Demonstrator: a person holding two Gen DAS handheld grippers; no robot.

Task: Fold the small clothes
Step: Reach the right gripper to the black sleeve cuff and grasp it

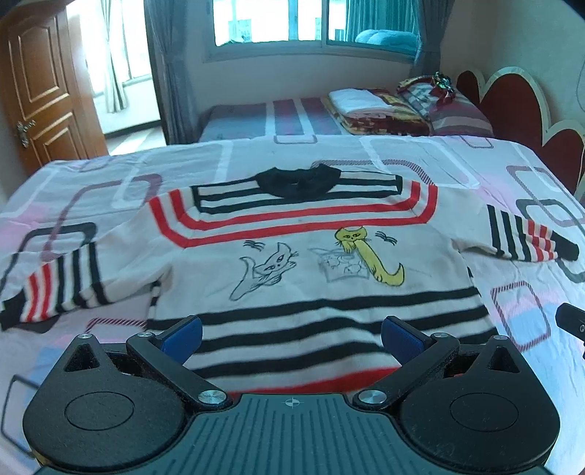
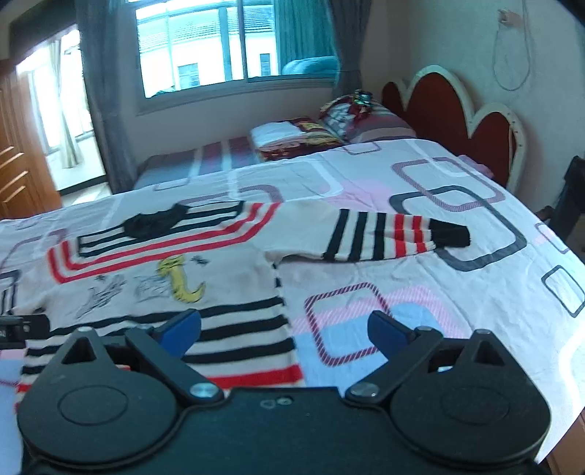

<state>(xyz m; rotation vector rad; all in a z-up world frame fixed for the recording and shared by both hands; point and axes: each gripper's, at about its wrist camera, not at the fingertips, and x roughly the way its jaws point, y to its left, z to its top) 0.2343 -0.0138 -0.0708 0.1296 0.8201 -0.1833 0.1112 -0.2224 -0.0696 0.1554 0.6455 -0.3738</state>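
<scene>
No fold made yet: striped sweater lies flat on the bedsheet, sleeves spread, while left gripper and right gripper hover over its hem, jaws apart and empty.

A small sweater is spread flat on the bed, with its collar at the far side and its hem at the near side. One sleeve is stretched out to the left, the other sleeve to the right. The left tool is placed above the hem, and the right tool above the right edge of the hem. Behind the bed a second bed is seen, on which folded laundry and a pillow are lying. A window is located behind it, a door at the left and a headboard at the right.
</scene>
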